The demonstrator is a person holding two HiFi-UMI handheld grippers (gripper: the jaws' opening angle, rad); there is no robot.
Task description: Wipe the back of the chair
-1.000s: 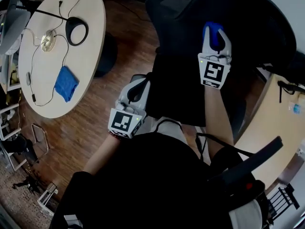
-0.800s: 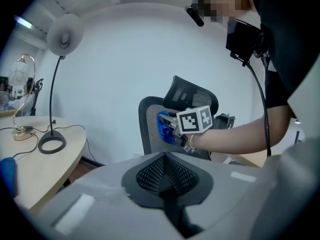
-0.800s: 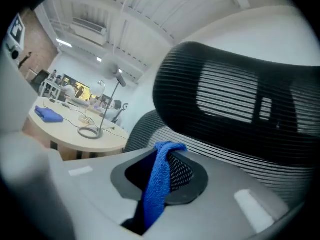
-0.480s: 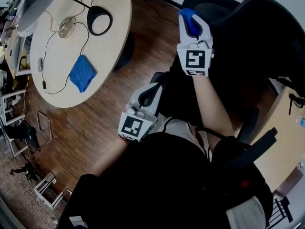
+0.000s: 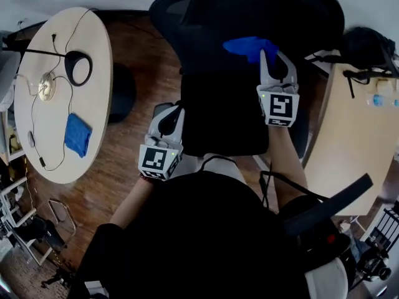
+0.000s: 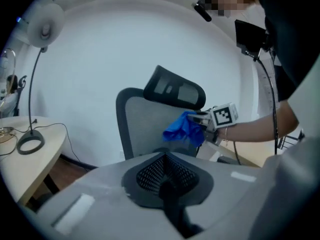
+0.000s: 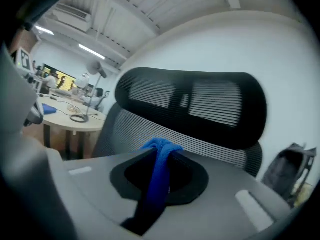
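Observation:
A black office chair (image 5: 249, 17) stands in front of me; its grey mesh back (image 6: 145, 129) and headrest (image 7: 200, 104) fill both gripper views. My right gripper (image 5: 275, 60) is shut on a blue cloth (image 5: 248, 45), which bunches out of the jaws against the chair's upper back. From the left gripper view the cloth (image 6: 184, 130) hangs in front of the mesh, below the headrest. My left gripper (image 5: 169, 116) is lower, near the chair's left edge, shut with nothing in it.
A round table (image 5: 93, 36) at the left holds a second blue cloth (image 5: 78, 134), a lamp with a ring base (image 5: 78, 67) and cables. A wooden desk (image 5: 355, 142) and a black bag (image 5: 368, 45) are on the right. The floor is wood.
My right gripper has swept the cloth across the chair's back, and more cloth now spreads out of the jaws. My head turned, so the table shifted left. The left gripper stays low.

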